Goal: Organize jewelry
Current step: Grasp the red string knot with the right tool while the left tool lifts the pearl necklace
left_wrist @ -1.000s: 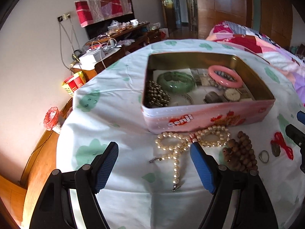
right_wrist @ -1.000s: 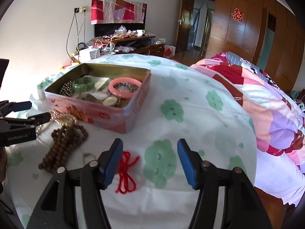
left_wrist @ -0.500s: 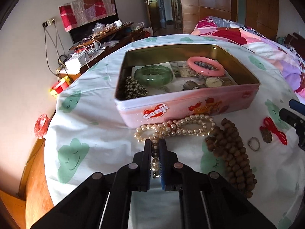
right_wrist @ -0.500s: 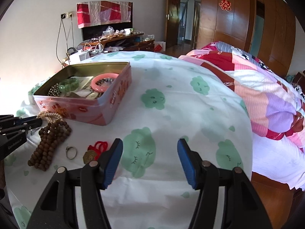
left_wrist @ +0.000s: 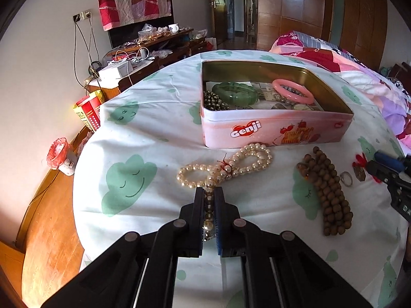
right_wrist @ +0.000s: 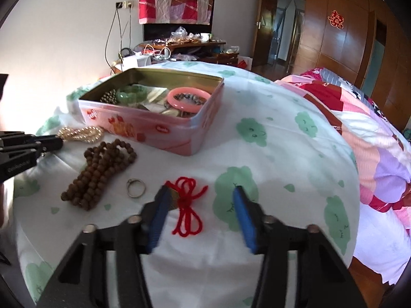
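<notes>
Pearl necklace (left_wrist: 226,166) lies on the sheet (left_wrist: 154,118) before the tin (left_wrist: 272,131), its tail pinched in the left gripper (left_wrist: 209,192); wooden beads (left_wrist: 326,192) lie nearby. Right view: the right gripper (right_wrist: 199,195) gapes wide over a red cord (right_wrist: 187,205), beside a ring (right_wrist: 135,188).

Bright daylight (left-edge glare), fisheye warp
</notes>
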`<state>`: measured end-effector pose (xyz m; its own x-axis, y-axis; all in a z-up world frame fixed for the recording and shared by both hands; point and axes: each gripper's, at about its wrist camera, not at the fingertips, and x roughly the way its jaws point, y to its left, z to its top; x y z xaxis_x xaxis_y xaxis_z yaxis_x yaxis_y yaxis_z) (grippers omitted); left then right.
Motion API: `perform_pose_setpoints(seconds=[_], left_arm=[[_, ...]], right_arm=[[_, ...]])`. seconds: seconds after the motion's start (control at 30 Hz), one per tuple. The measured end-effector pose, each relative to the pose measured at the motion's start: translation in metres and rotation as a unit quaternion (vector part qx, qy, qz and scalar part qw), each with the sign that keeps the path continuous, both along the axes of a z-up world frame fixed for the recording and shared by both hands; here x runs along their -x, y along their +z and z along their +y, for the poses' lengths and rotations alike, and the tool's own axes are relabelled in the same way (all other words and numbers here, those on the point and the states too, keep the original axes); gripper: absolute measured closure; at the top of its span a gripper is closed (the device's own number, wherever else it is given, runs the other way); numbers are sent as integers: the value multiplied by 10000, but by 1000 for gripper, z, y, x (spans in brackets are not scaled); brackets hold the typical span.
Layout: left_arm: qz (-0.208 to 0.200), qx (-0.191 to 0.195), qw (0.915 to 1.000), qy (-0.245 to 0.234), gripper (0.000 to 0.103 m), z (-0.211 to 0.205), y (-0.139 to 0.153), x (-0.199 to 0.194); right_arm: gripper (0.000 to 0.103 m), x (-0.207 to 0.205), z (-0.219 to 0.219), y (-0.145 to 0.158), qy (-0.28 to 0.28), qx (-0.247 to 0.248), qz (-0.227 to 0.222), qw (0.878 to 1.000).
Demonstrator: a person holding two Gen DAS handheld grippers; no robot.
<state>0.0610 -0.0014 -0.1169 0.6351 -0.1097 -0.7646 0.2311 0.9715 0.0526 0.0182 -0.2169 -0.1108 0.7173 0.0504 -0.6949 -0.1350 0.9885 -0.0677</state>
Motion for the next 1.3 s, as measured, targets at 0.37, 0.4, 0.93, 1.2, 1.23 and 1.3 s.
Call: perform_pose_setpoints(seconds=[0.37, 0.4, 0.93, 1.2, 1.23, 1.3], left_arm=[[-91, 148, 9998, 71, 97, 4, 6, 6], [-125, 179, 9997, 73, 97, 6, 10, 7], [-696, 387, 9968, 93, 97, 15, 64, 23], [-869, 456, 9951, 93, 97, 16, 81, 29], [-890, 460, 9949, 94, 97, 16, 84, 29], [-926, 459, 9946, 98, 97, 16, 87, 29]], right_arm=[[97, 5, 2, -4, 39, 186, 41, 9998], [97, 6, -1, 0, -1, 148, -34, 9999], [97, 13, -7, 46, -83, -120, -645, 9978], [97, 17, -1, 55, 17, -187, -811, 9965], [97, 17, 0, 56, 35, -190, -822, 9964], [97, 18, 1, 57, 64, -197, -841, 9962]])
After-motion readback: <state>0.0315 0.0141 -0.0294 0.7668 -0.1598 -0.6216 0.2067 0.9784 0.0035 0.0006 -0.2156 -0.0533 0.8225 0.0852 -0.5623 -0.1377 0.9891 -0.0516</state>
